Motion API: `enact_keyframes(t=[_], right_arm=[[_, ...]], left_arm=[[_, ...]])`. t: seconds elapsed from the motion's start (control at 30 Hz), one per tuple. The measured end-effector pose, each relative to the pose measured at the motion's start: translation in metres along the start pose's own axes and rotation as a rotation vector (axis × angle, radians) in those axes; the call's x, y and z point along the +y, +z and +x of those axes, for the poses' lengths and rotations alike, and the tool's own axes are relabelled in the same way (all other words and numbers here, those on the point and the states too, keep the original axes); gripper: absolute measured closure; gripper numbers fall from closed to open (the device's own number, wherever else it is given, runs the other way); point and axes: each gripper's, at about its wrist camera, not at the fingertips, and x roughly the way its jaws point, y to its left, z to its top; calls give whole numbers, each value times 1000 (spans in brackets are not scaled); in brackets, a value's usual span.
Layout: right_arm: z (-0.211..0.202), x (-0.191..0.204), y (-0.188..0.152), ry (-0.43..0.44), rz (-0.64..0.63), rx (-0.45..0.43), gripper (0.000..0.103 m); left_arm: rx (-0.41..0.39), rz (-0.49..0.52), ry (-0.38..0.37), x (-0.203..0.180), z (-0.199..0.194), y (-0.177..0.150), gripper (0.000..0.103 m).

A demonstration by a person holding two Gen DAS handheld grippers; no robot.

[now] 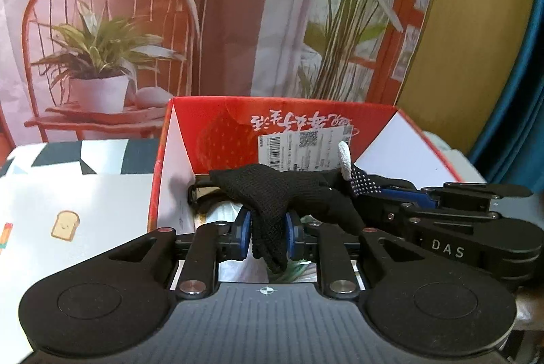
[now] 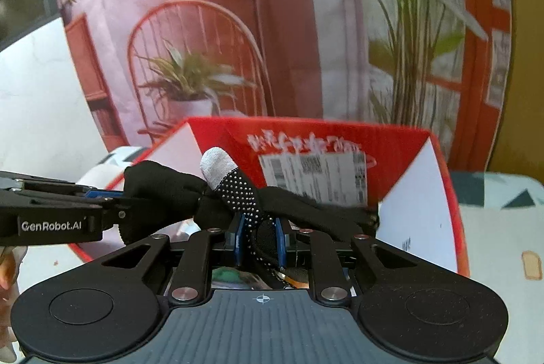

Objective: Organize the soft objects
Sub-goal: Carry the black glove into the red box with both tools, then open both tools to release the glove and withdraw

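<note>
Both units are clamped on the same black knit glove with white grip dots and a pale grey fingertip (image 1: 272, 190), held in the air over the open red cardboard box with white inner walls and a shipping label (image 1: 340, 116).

Left hand-held gripper (image 1: 268, 233): blue pads pinched tight on a hanging fold of the plain black knit. The loose end droops just below the pads. The rest of the glove runs up and off to its right, toward the other unit.

Right hand-held gripper (image 2: 258, 235): blue pads closed on the dotted part of the glove (image 2: 238, 190). The grey-tipped finger sticks up just ahead of and above the pads. Black fabric spreads both ways from the pinch, left to the other unit and right toward the box wall.

Left unit enters the right wrist view from the left side, its fingers buried in the fabric. Right unit shows at the right edge of the left wrist view, labelled "DAS".

The box (image 2: 408, 146) sits directly ahead of and under both units, far flap upright. Something green and white lies inside beneath the pads, probably packaged items, too hidden to tell.

To the left unit's left: the desk (image 1: 85, 194) with a white cover, a toast cartoon and dark triangles. Printed backdrop of a chair and potted plants (image 1: 102, 41) stands behind the box.
</note>
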Motion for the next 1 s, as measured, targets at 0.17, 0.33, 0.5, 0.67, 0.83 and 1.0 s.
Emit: enact_keyframes(t=[0.17, 0.33, 0.5, 0.67, 0.83, 1.0], right_arm=[[8, -6, -7, -39, 17, 39, 78], [-3, -8, -10, -68, 12, 6, 60], [-24, 1, -12, -63, -22, -54, 39], [-44, 10, -13, -62, -30, -105, 12], [-65, 19, -21, -90, 7, -146, 1], [-82, 28, -35, -101, 28, -162, 1]], left_arm=[[-5, 36, 30, 3, 4, -3, 49], [-29, 36, 57, 11, -8, -3, 33], [-68, 22, 58, 16, -31, -3, 11], [-97, -10, 40, 24, -56, -7, 3], [-124, -5, 43, 31, -81, -21, 2], [-121, -22, 54, 43, -101, -42, 1]])
